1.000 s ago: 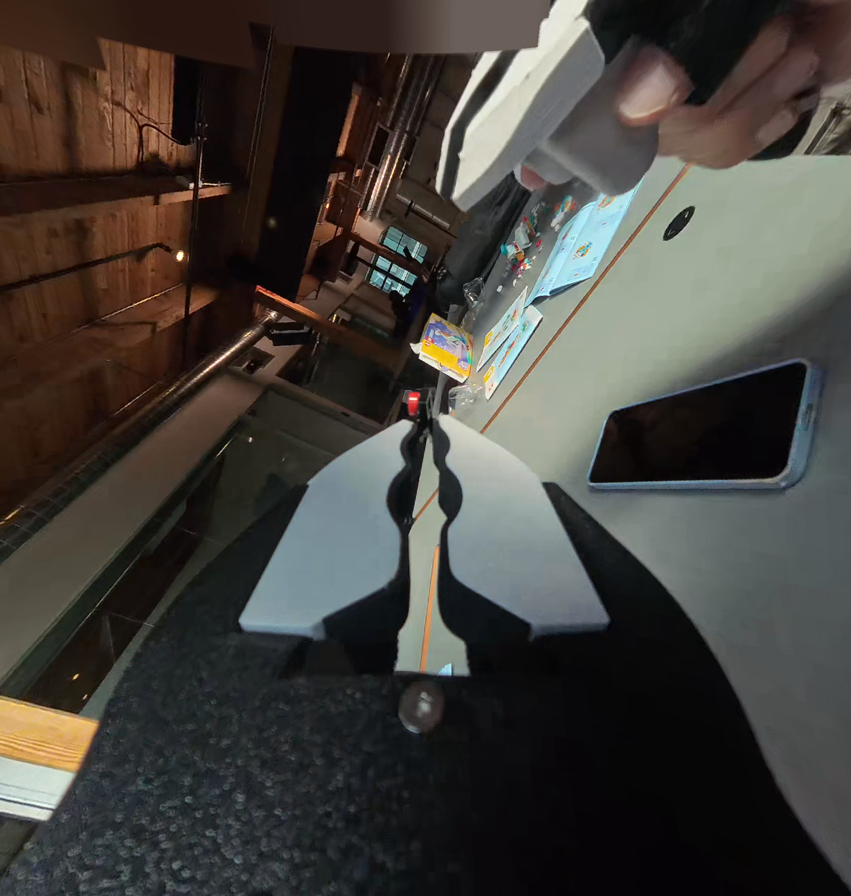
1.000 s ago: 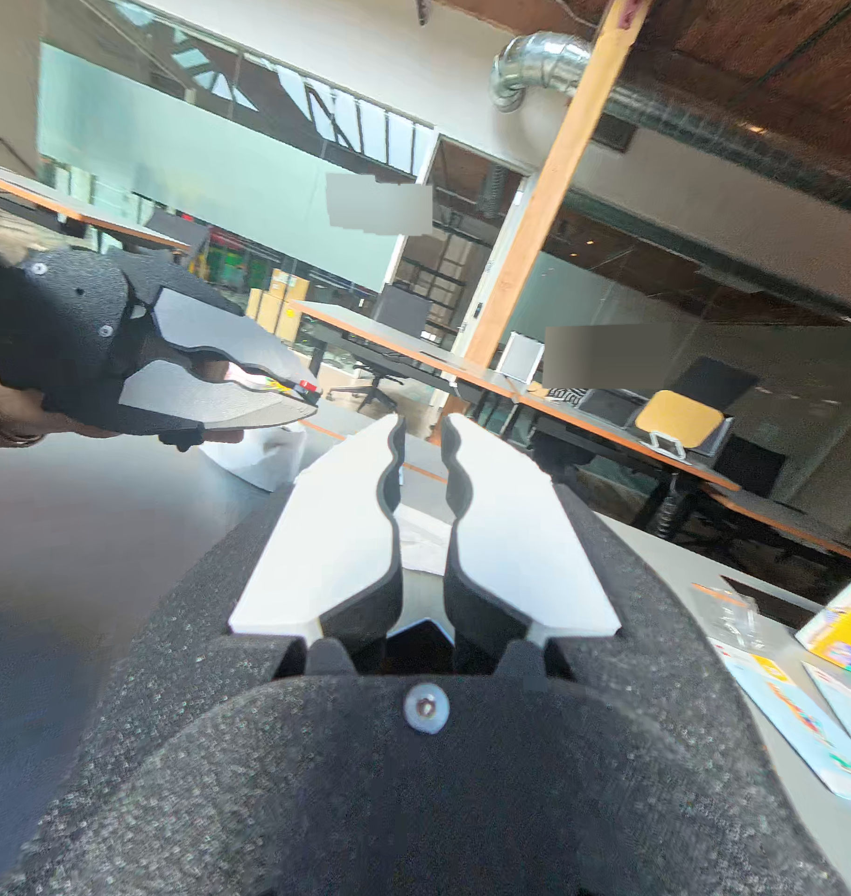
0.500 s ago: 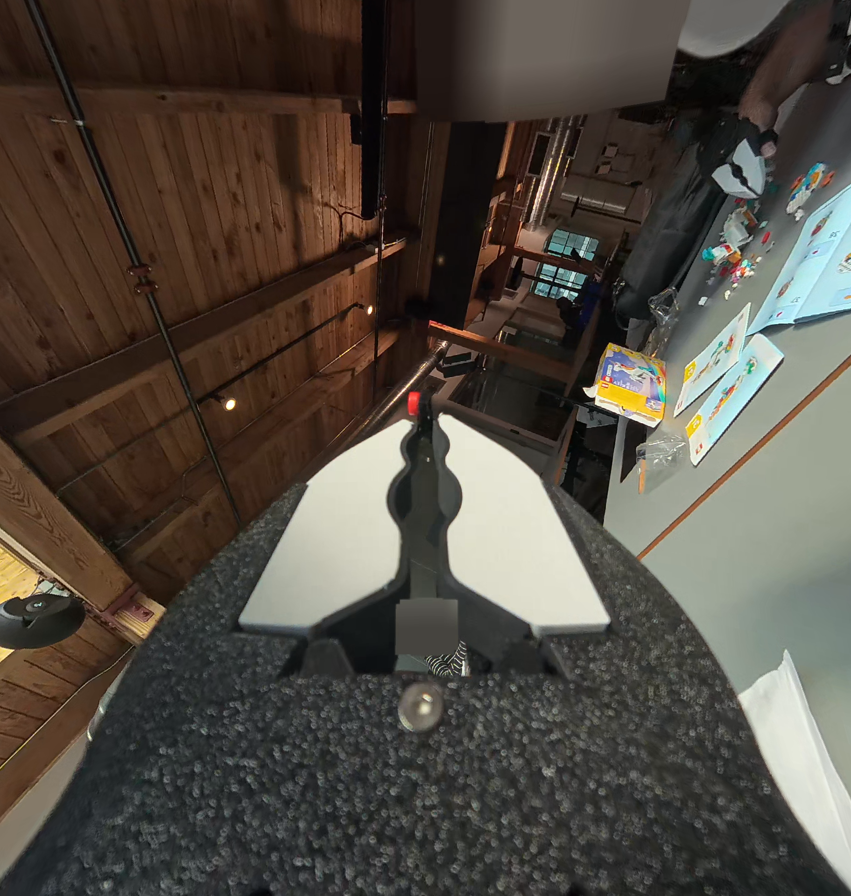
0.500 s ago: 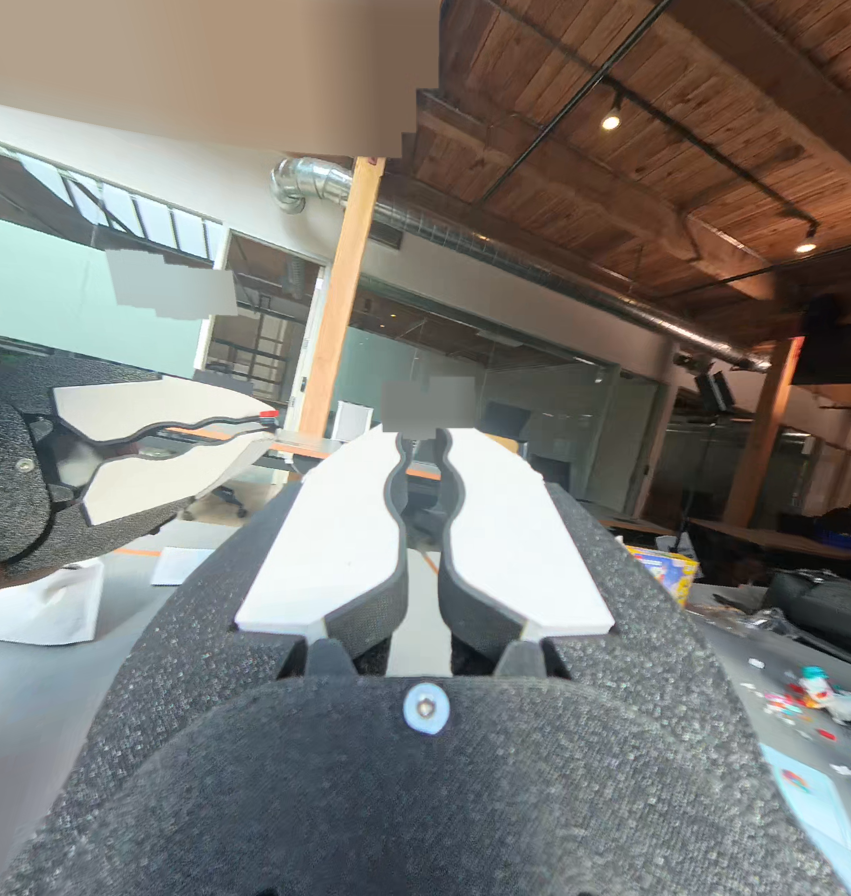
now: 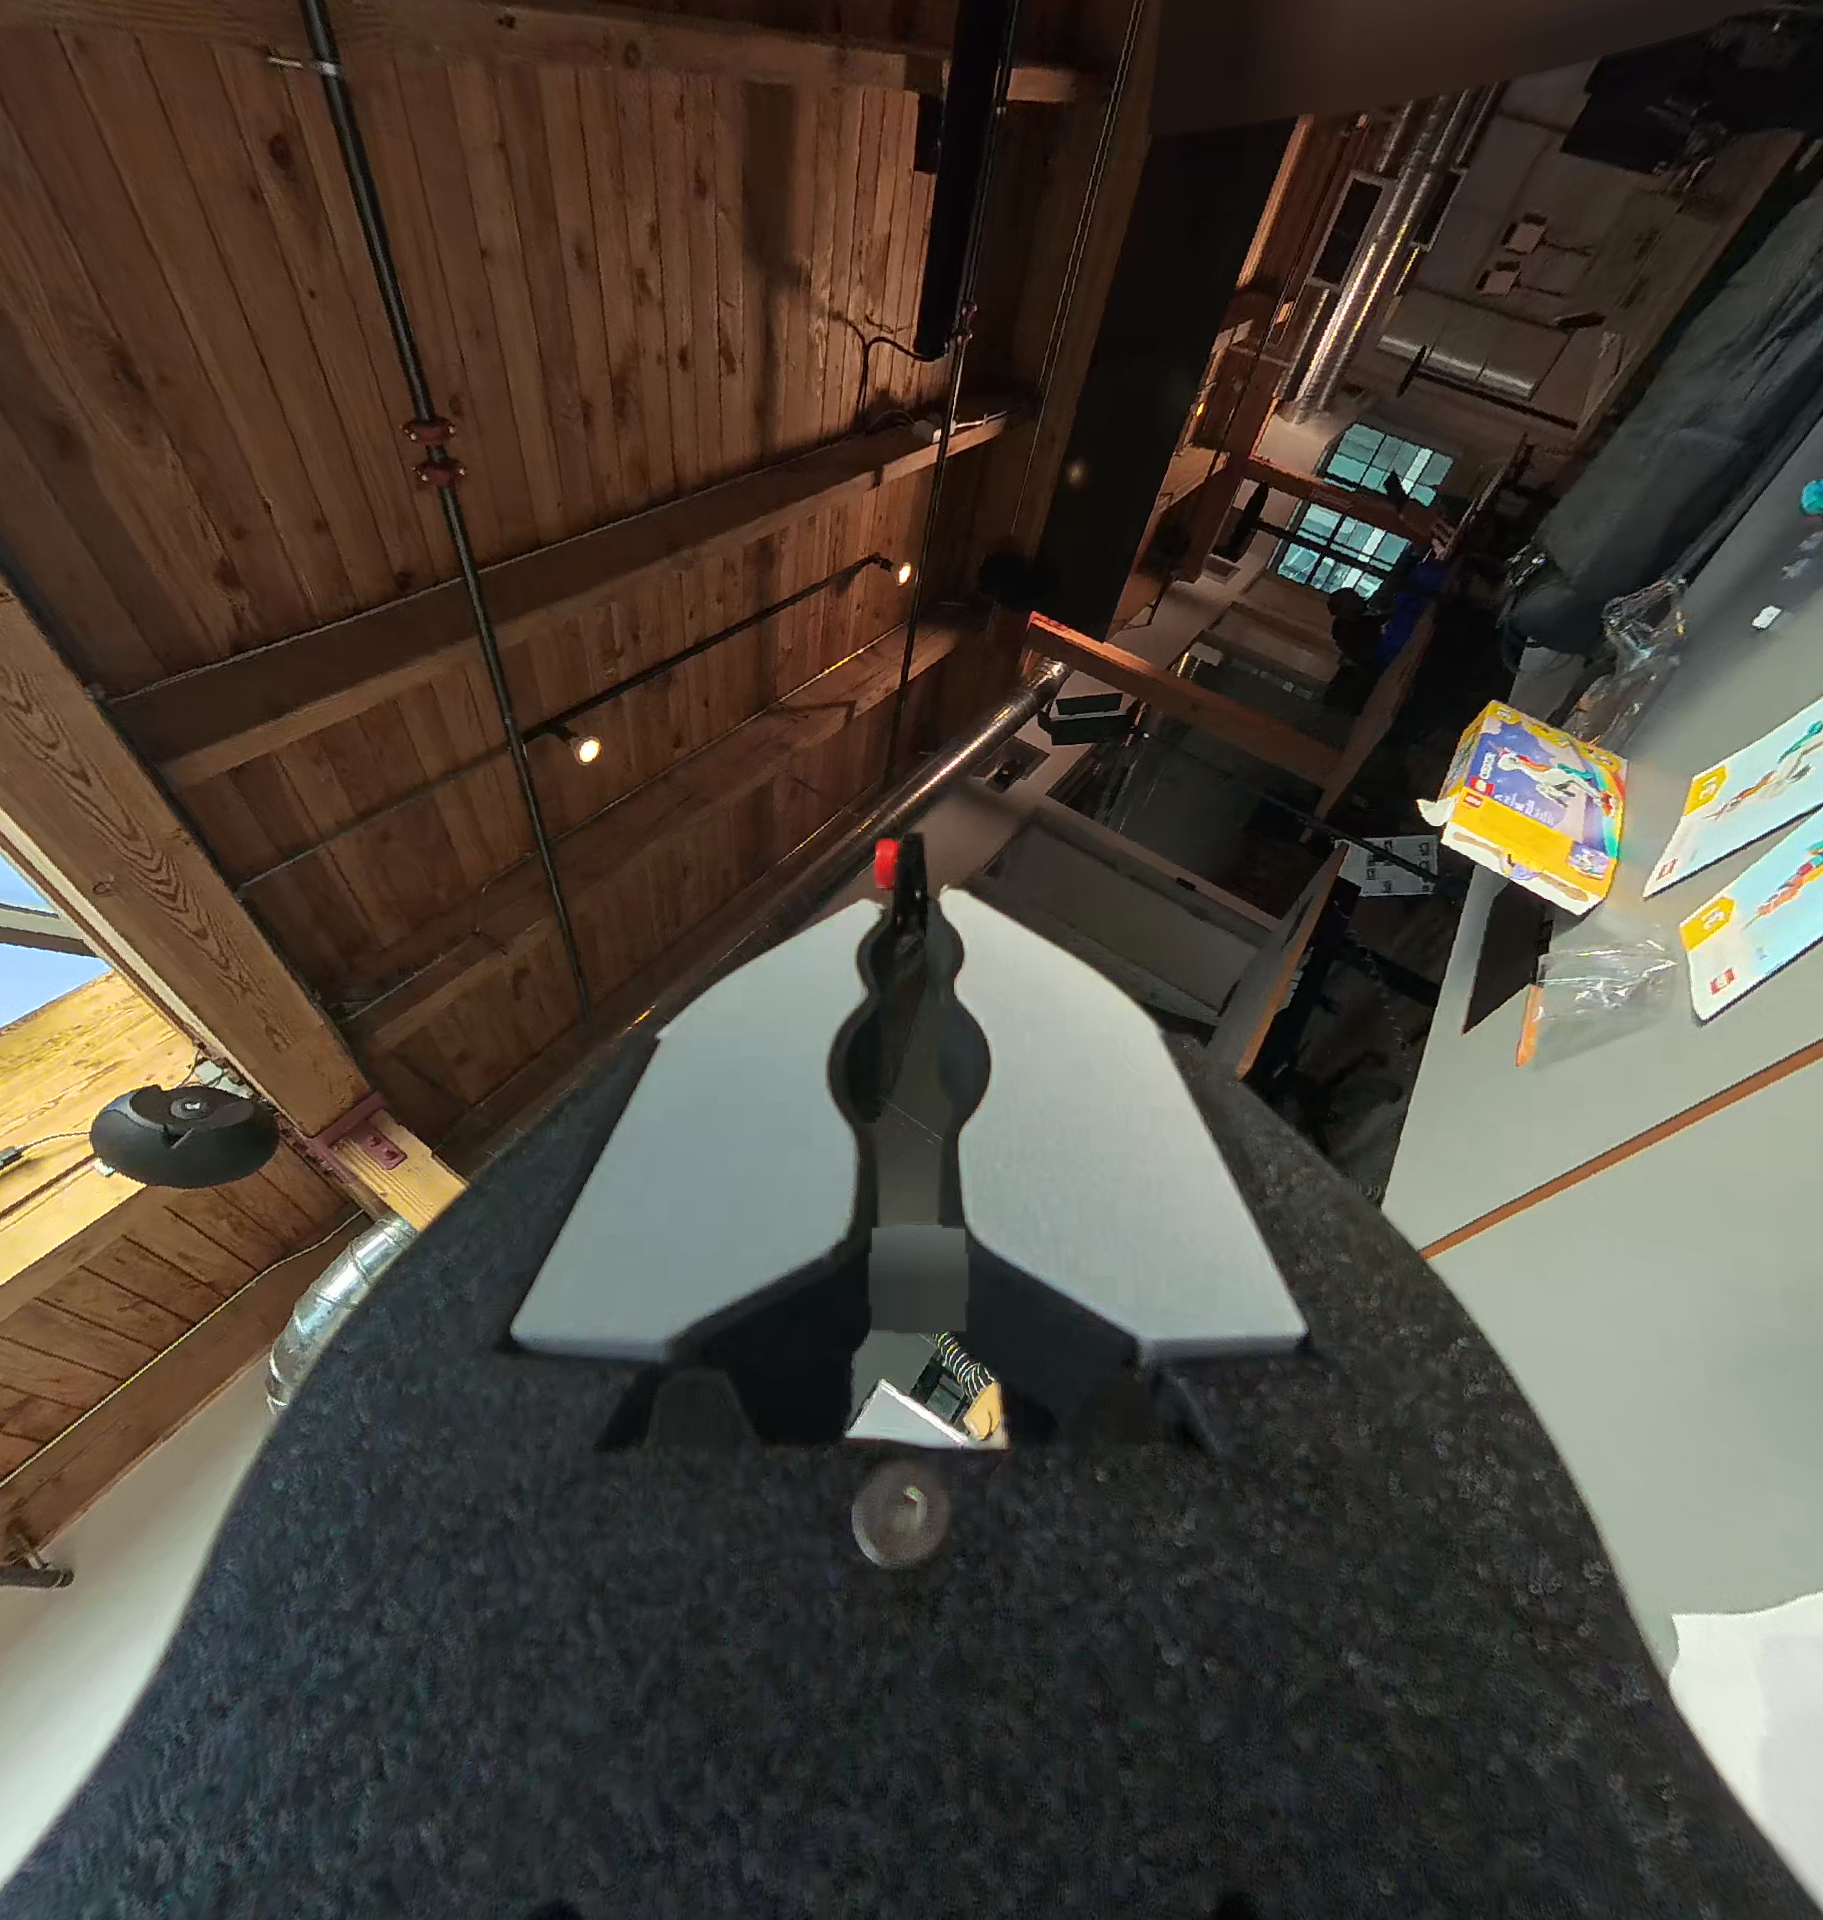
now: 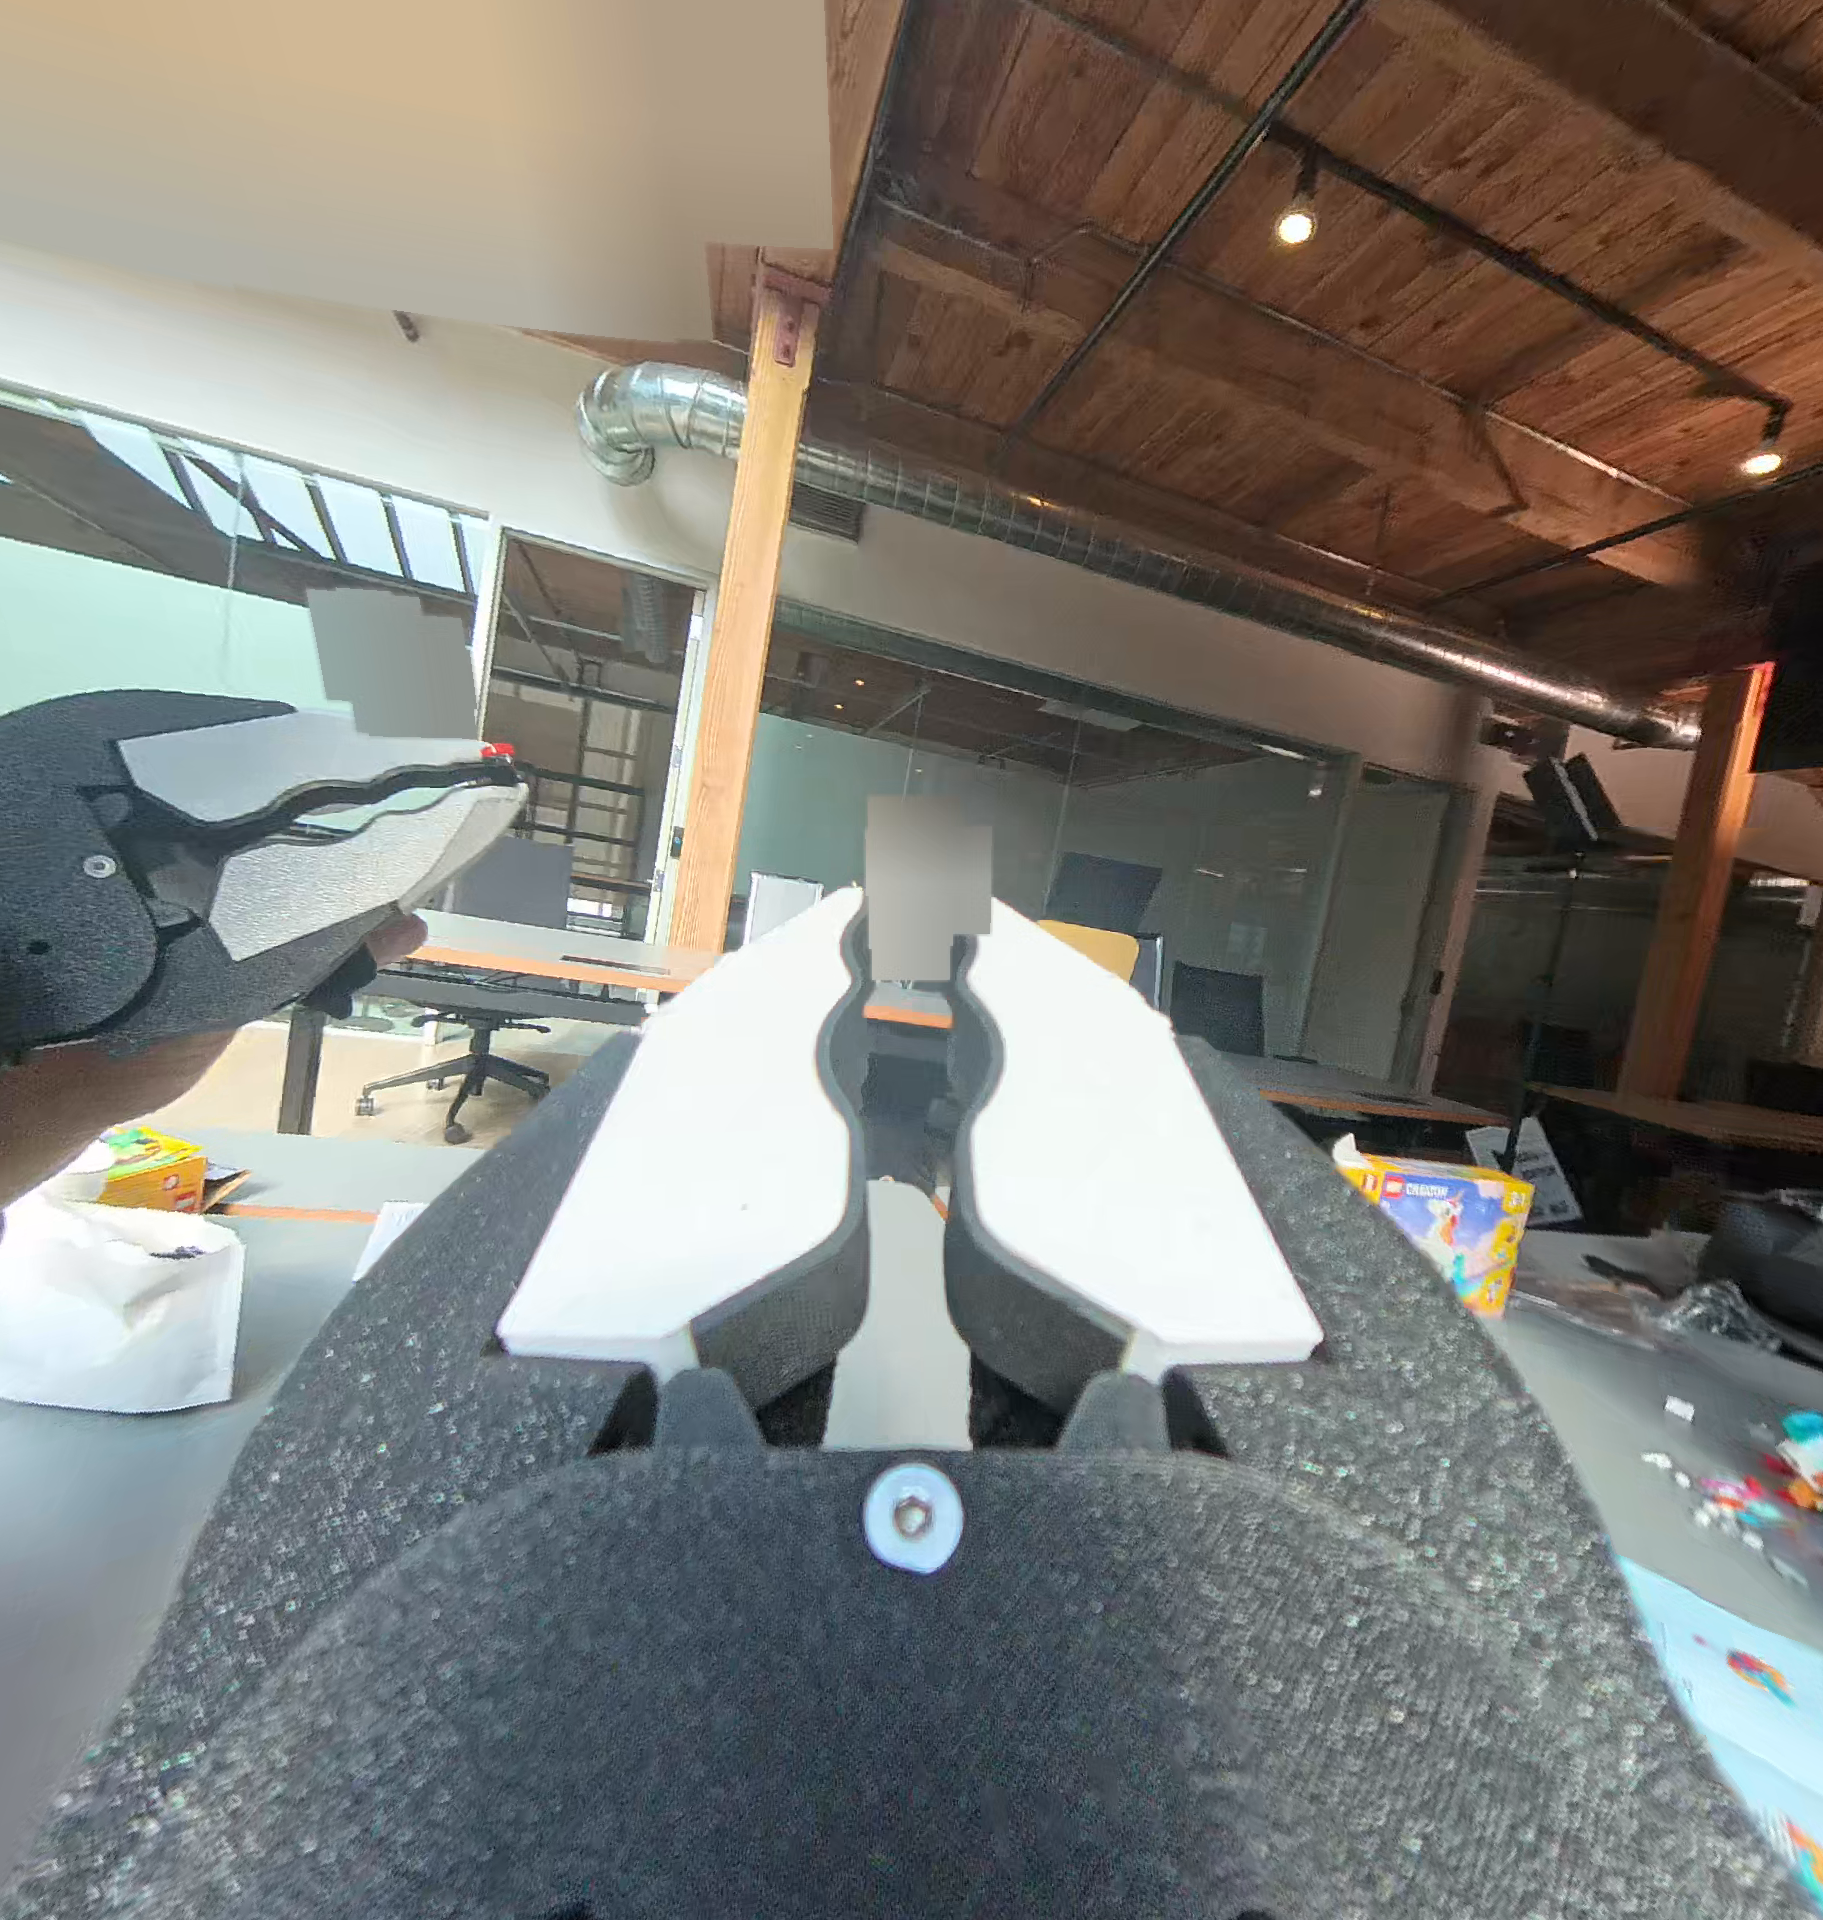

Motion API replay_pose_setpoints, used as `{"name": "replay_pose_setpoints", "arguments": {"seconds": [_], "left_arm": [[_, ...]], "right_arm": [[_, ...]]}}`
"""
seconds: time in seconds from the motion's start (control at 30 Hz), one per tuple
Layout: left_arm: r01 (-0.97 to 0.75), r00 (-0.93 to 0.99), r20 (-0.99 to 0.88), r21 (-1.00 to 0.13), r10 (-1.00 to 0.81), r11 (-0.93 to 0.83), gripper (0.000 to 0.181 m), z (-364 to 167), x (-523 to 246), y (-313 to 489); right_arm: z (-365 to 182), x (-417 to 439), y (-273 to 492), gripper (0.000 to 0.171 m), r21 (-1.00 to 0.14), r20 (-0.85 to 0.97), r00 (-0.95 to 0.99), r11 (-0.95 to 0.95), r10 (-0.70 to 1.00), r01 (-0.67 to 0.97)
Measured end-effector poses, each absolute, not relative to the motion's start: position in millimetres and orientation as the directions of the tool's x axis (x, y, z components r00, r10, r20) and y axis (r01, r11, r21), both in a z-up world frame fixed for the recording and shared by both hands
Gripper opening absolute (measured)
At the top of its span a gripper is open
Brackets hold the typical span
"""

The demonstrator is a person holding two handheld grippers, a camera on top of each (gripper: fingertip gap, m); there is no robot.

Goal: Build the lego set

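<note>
My left gripper (image 5: 912,904) is shut on a small red and black lego piece (image 5: 889,862) that sticks out past its tips. It is raised off the grey table (image 5: 1613,1351) and points toward the wooden ceiling. In the right wrist view the left gripper (image 6: 507,774) sits at the left, held by a hand, with the red piece (image 6: 496,750) at its tip. My right gripper (image 6: 922,920) is held above the table with a narrow gap between its jaws and nothing in it. Loose lego bricks (image 6: 1800,1475) lie at the right.
A lego box (image 5: 1530,821) stands at the table's far edge, also in the right wrist view (image 6: 1437,1216). Two instruction booklets (image 5: 1780,790) and a clear plastic bag (image 5: 1603,977) lie beside it. A white paper bag (image 6: 107,1309) and a second box (image 6: 154,1164) are at left. Spacing between my two grippers at the tips: around 20 centimetres.
Both grippers have tilted upward, away from the table. The left view swung from the table and phone to the ceiling. The left gripper still grips the red piece.
</note>
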State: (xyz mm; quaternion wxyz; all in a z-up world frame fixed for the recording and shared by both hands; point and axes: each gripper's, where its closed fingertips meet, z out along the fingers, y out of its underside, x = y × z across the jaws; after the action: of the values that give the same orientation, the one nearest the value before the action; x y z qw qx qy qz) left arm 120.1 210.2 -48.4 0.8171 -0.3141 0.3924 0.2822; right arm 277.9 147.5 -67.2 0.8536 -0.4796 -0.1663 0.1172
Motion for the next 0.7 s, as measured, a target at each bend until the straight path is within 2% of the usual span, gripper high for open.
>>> {"name": "replay_pose_setpoints", "arguments": {"seconds": [0.07, 0.17, 0.27, 0.33, 0.4, 0.5, 0.57, 0.7], "left_arm": [[-0.706, 0.540, -0.818, -0.311, 0.199, 0.637, 0.005, -53, 117, 210], [-0.716, 0.529, -0.828, -0.316, 0.187, 0.623, 0.005, -65, 113, 210], [-0.710, 0.533, -0.833, -0.345, 0.149, 0.614, 0.005, -74, 104, 208], [-0.685, 0.533, -0.841, -0.363, 0.094, 0.631, 0.005, -87, 103, 202], [-0.701, 0.480, -0.870, -0.302, 0.115, 0.647, 0.005, -103, 105, 191], [-0.727, 0.386, -0.907, -0.185, 0.170, 0.661, 0.005, -124, 109, 179], [-0.753, 0.334, -0.907, -0.093, 0.256, 0.652, 0.005, -126, 106, 173], [-0.777, 0.252, -0.894, 0.041, 0.370, 0.628, 0.005, -129, 99, 164]], "right_arm": [[-64, 269, 146, 0.008, -0.824, 0.236, 0.923, 0.566, 0.304, 0.024], [-69, 248, 145, 0.009, -0.860, 0.202, 0.880, 0.507, 0.430, -0.050], [-77, 233, 147, 0.009, -0.865, 0.242, 0.862, 0.502, 0.445, -0.016], [-88, 212, 154, 0.009, -0.906, 0.202, 0.815, 0.420, 0.543, -0.055], [-101, 180, 156, 0.009, -0.941, 0.176, 0.737, 0.332, 0.652, -0.070], [-114, 144, 158, 0.010, -0.944, 0.234, 0.699, 0.331, 0.675, -0.003], [-115, 125, 152, 0.011, -0.942, 0.234, 0.664, 0.334, 0.710, -0.026], [-127, 101, 155, 0.013, -0.945, 0.278, 0.637, 0.323, 0.719, 0.048]]}}
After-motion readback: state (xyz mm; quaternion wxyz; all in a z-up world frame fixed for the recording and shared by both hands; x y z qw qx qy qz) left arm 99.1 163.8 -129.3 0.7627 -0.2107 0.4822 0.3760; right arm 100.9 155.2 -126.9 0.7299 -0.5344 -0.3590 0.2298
